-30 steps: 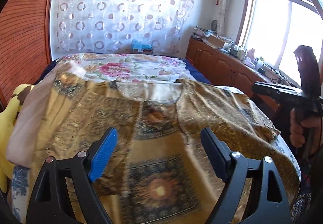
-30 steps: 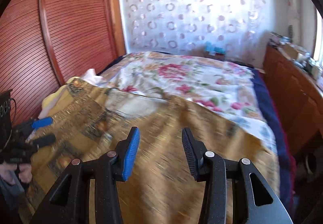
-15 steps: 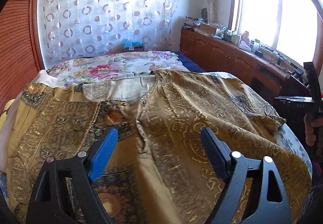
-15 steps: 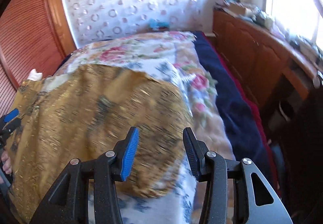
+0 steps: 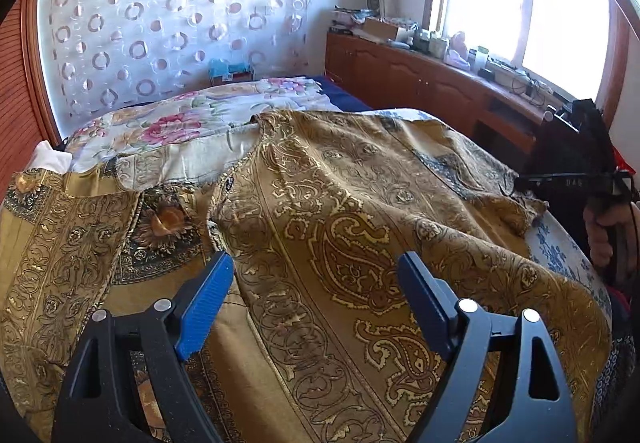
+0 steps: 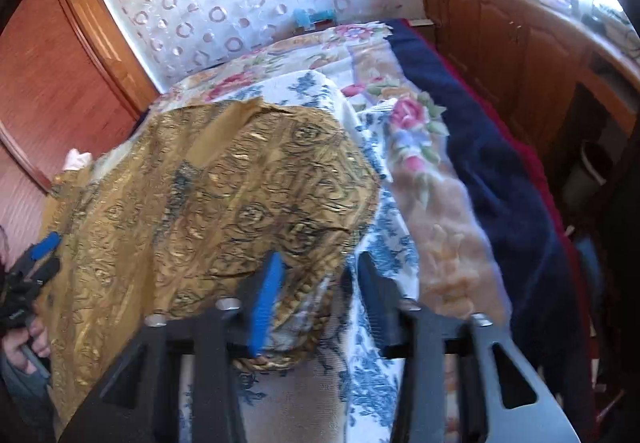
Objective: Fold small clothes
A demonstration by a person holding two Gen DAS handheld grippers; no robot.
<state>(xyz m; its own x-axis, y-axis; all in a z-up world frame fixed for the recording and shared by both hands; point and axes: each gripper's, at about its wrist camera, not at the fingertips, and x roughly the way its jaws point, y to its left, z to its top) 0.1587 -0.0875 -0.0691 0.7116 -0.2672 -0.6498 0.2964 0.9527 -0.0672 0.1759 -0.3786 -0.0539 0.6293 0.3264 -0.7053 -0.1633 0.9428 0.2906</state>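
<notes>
A gold paisley garment (image 5: pixel 340 203) lies spread open across the bed, front up. My left gripper (image 5: pixel 316 283) hovers open just above its middle with nothing between the fingers. At the garment's (image 6: pixel 240 183) right-hand edge, my right gripper (image 6: pixel 316 283) is low over the bed and its jaws are closing. The rumpled sleeve edge lies between them, with a gap still showing beside the right finger. In the left wrist view the right gripper (image 5: pixel 520 181) meets the sleeve tip, held by a hand (image 5: pixel 600 231). The left gripper (image 6: pixel 46 251) shows at the far left of the right wrist view.
A floral bedspread (image 5: pixel 168 123) covers the bed, with a blue-flowered sheet (image 6: pixel 380 255) and a navy blanket (image 6: pixel 500 183) along its right side. A wooden cabinet (image 5: pixel 420 83) with clutter runs under the window. A wooden sliding door (image 6: pixel 48 83) stands on the left.
My right gripper swung from over the garment's middle to its right edge and dropped low; its jaws have narrowed around the sleeve edge. My left gripper shifted sideways across the garment, still open.
</notes>
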